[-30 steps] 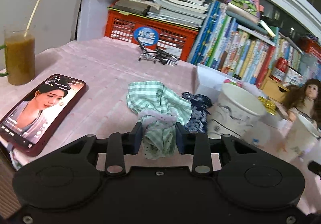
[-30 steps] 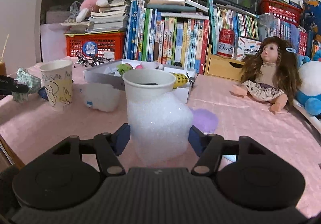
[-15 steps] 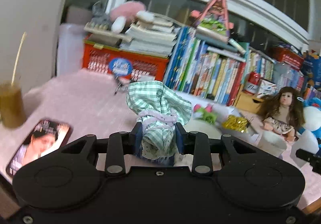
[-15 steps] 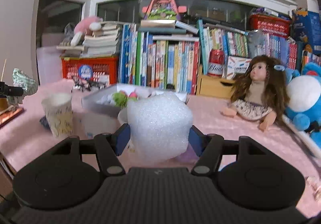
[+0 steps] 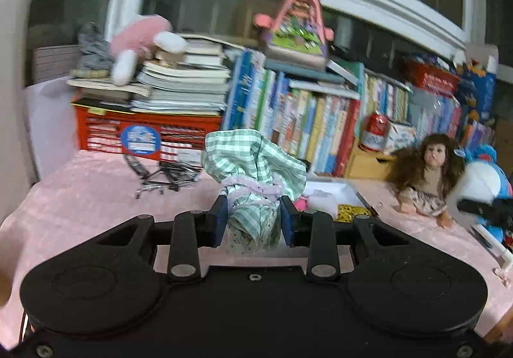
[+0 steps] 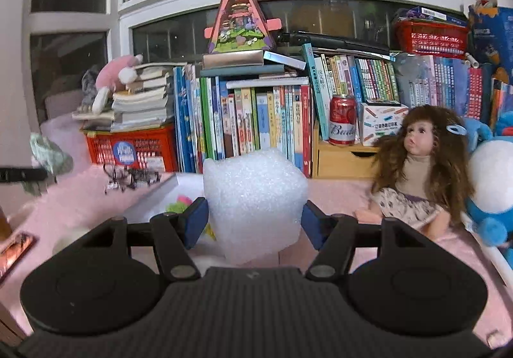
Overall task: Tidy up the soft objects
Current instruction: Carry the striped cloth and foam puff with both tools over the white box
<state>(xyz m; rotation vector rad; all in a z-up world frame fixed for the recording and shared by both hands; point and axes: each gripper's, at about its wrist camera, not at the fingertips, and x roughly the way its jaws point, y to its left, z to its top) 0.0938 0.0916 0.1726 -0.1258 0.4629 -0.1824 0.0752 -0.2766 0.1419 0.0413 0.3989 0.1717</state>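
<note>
My left gripper (image 5: 253, 221) is shut on a bunched green checked cloth (image 5: 253, 162) with a pink frill and holds it in the air above the pink table. The cloth also shows at the left edge of the right wrist view (image 6: 48, 159). My right gripper (image 6: 255, 223) is shut on a white foam block (image 6: 253, 201), also held above the table. A white open box (image 5: 333, 194) with small colourful items lies just beyond the cloth; in the right wrist view the box (image 6: 160, 197) sits behind and left of the foam.
A doll (image 6: 420, 172) and a blue-white plush (image 6: 490, 185) sit at the right. Books (image 6: 256, 124), a red crate (image 6: 134, 146), a red can (image 6: 343, 124) and a wooden drawer box (image 6: 343, 159) line the back. Folded glasses (image 5: 160, 175) lie on the pink tablecloth (image 5: 80, 197). A phone (image 6: 12, 249) shows at far left.
Both grippers have risen from the table with their loads. The left one has swung right, so the phone, drink and paper cups left its view. The foam block came up off the cup.
</note>
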